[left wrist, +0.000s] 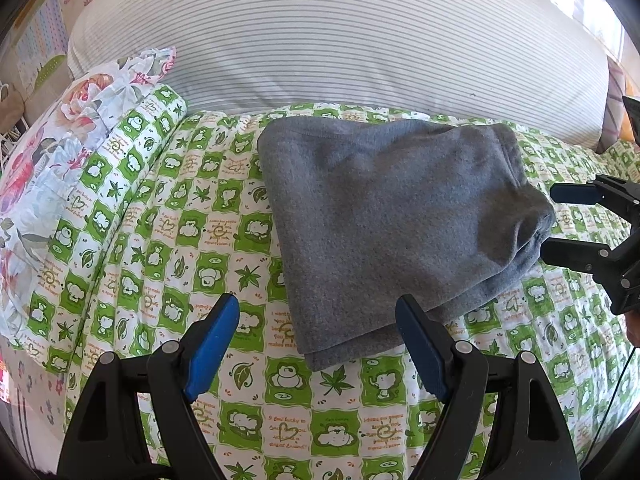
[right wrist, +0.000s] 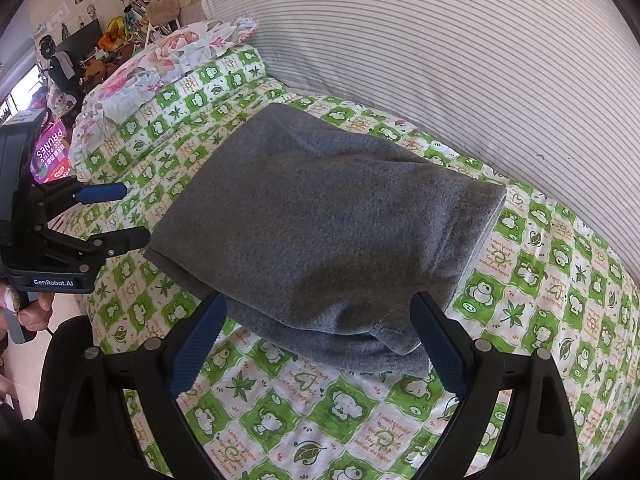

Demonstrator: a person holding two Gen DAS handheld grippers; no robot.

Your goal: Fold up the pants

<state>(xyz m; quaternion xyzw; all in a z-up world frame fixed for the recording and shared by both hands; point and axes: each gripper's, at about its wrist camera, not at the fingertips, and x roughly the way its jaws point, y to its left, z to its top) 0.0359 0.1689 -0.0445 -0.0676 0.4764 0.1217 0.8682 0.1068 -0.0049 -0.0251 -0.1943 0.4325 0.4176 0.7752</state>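
A bed covered by a green-and-white cartoon quilt [left wrist: 192, 248] fills both views, with a striped bolster [left wrist: 340, 40] along the top, a floral pillow [left wrist: 72, 128] at upper left and cluttered shelves beyond. The grey pants [left wrist: 392, 220] lie folded at frame centre. The left claw [left wrist: 318, 350] and right claw [right wrist: 316, 344] are both spread wide, holding nothing, their fingers at the pile's near edge.

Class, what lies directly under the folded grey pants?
The grey pants rest on a green-and-white patterned quilt, visible all around them. Whatever lies between their folded layers or beneath the bundle is covered.
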